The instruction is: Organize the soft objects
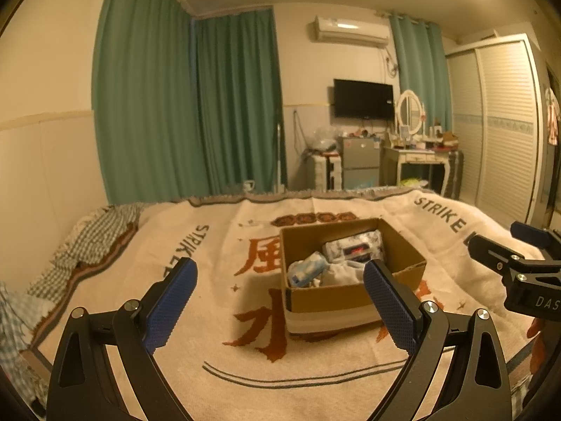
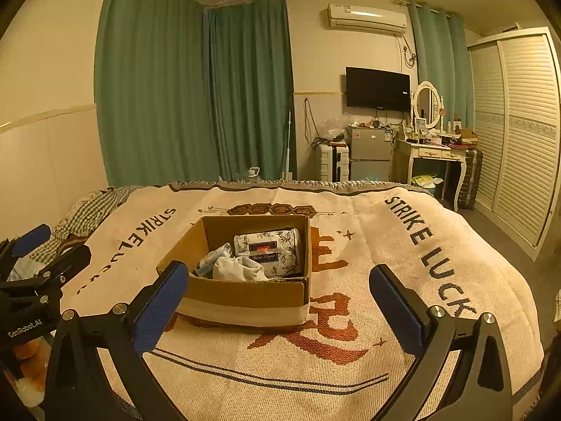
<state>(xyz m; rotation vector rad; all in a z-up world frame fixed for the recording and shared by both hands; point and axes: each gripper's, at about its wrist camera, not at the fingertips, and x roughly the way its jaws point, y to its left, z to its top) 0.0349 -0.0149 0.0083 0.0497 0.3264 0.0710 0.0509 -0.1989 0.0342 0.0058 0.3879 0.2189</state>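
Note:
An open cardboard box (image 1: pixel 329 298) (image 2: pixel 245 294) stands on the cream blanket in the middle of the bed. Inside lie a floral tissue pack (image 1: pixel 354 249) (image 2: pixel 268 249), a blue-white packet (image 1: pixel 306 272) (image 2: pixel 212 261) and a white cloth (image 1: pixel 345 272) (image 2: pixel 238 268). My left gripper (image 1: pixel 280 305) is open and empty, held above the blanket just in front of the box. My right gripper (image 2: pixel 280 310) is open and empty, also in front of the box. Each gripper shows at the edge of the other's view: the right one (image 1: pixel 519 266) and the left one (image 2: pixel 38 273).
The blanket (image 2: pixel 403 245) with orange characters and "STRIKE LUCK" lettering covers the bed. Checked bedding (image 1: pixel 94 238) lies at the left edge. Beyond the bed are green curtains (image 1: pixel 182 105), a small fridge (image 2: pixel 370 154), a dressing table (image 2: pixel 434 154) and a wardrobe (image 2: pixel 519 133).

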